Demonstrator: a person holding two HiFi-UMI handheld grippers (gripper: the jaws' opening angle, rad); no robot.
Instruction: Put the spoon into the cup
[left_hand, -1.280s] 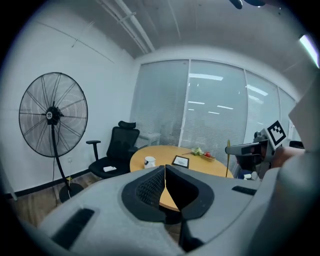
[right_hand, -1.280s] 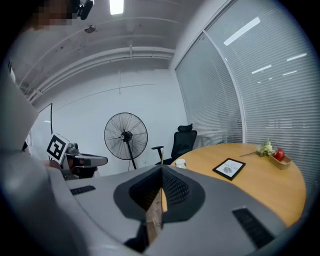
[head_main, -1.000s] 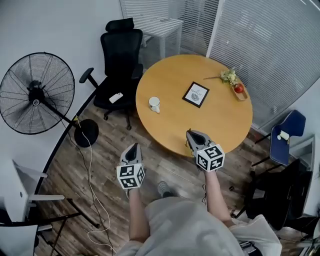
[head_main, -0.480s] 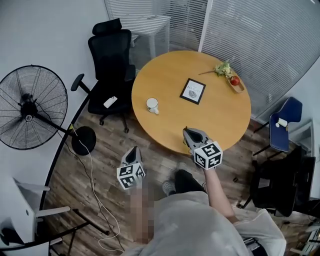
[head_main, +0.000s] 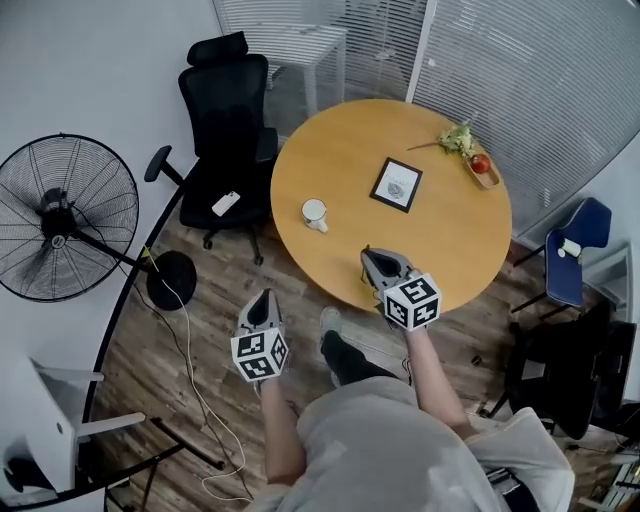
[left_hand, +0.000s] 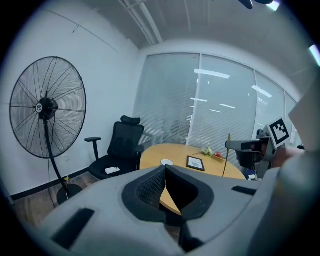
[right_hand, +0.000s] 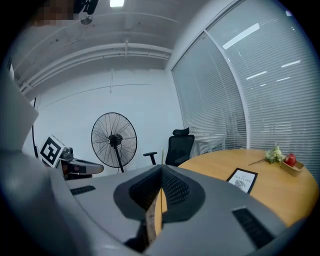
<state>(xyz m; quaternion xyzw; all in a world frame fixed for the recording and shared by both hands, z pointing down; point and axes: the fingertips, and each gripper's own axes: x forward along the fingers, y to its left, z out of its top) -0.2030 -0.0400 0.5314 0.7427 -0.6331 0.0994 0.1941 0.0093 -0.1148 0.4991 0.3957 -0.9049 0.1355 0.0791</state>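
The right gripper's (right_hand: 161, 171) ribbed black jaws pinch a thin wooden spoon (right_hand: 159, 206) upright above the near edge of the round wooden surface (head_main: 440, 240), the white cup (head_main: 314, 212) well apart; the left gripper's (left_hand: 165, 168) jaws meet on nothing

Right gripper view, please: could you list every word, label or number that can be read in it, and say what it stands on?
"NATURE": on the white print in the black rectangular frame lying on the round wooden table.
Smaller print beneath it: too small to read.
No other text is legible.
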